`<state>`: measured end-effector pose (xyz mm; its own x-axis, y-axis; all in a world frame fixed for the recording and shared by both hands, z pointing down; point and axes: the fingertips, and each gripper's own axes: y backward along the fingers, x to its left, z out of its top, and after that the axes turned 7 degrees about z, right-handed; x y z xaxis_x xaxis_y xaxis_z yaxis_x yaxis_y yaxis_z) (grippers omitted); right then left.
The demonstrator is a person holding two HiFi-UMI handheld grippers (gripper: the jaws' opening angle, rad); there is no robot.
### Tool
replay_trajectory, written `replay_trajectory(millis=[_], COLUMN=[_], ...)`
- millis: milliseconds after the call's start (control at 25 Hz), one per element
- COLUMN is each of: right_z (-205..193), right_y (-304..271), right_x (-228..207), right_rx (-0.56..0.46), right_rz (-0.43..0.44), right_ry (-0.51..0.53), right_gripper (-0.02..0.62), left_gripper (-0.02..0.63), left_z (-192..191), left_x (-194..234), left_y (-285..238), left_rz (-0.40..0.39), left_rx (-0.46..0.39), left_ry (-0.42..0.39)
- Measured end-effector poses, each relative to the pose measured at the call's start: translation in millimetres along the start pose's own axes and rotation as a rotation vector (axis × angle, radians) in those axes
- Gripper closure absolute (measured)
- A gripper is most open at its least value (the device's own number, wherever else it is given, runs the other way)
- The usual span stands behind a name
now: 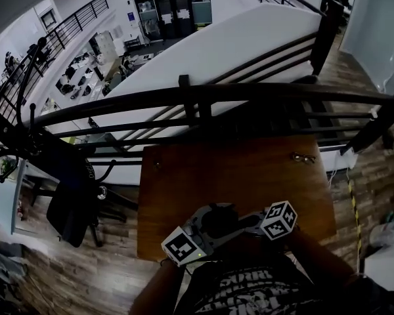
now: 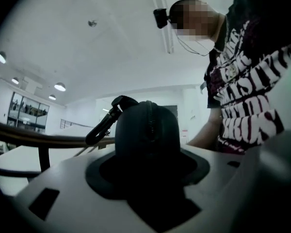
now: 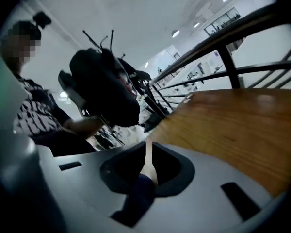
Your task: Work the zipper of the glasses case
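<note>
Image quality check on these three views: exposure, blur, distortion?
Head view: strong fisheye bend, dim overall, wooden table underexposed. Left gripper view: glasses case backlit by the bright ceiling, nearly a silhouette, zipper barely legible. Right gripper view: case dark and soft, table grain clear, corners vignetted.

light: dim, ceiling lamps (image 2: 60, 87) overhead | blur: soft foreground | edges: fisheye-bent, dark vignette

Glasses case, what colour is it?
Black all over. The glasses case shows best in the left gripper view.

Left gripper (image 2: 146, 147) clamped, right gripper (image 3: 148, 153) closed
</note>
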<state>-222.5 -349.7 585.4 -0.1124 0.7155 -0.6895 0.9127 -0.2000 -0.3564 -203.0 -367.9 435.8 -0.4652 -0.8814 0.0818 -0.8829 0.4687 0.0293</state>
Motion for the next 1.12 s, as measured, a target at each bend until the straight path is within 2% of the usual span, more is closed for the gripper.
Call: replay_trajectory(millis=[80, 200, 480, 640, 760, 880, 1000, 1120], right_z=[-27.3, -53.0, -80.4, -90.1, -96.1, -97.7, -93.1, -86.1], right_y=[9.4, 20.2, 43.1, 50.5, 58.7, 64.6, 69.6, 78.4], right_x=[-23.6, -42.3, -58.2, -64.5, -66.6, -67.9, -73.2, -78.2], right_rx=[0.097, 0.155, 0.170, 0.179, 0.190, 0.202, 0.207, 0.188], right_rz=[-0.126, -0.201, -0.231, -0.227, -0.210, -0.194, -0.197, -0.231], right_ry=[0.025, 0.018, -0.030, -0.046, -0.054, -0.059, -0.046, -0.013], right_gripper=[0.574, 0.574, 0.574, 0.574, 0.574, 0.574, 0.574, 0.574], left_gripper=[0.347, 0.347, 0.347, 0.347, 0.336, 0.302, 0.272, 0.272], left_z=[-35.9, -99.7, -232.5, -297.2, -323.2, -329.5, -325.8, -310.6], left_x=[12.5, 27.2, 47.1, 51.6, 45.0, 46.9, 56.9, 55.6], left_y=[-10.7, -27.2, -52.5, -46.1, -44.7, -43.5, -39.3, -36.6], left_rz=[0.018, 0.052, 0.164, 0.219, 0.218, 0.253, 0.311, 0.325], left_rx=[0.065, 0.199, 0.510, 0.737, 0.856, 0.889, 0.884, 0.853], left_ry=[0.057, 0.148, 0.356, 0.376, 0.357, 0.343, 0.315, 0.317])
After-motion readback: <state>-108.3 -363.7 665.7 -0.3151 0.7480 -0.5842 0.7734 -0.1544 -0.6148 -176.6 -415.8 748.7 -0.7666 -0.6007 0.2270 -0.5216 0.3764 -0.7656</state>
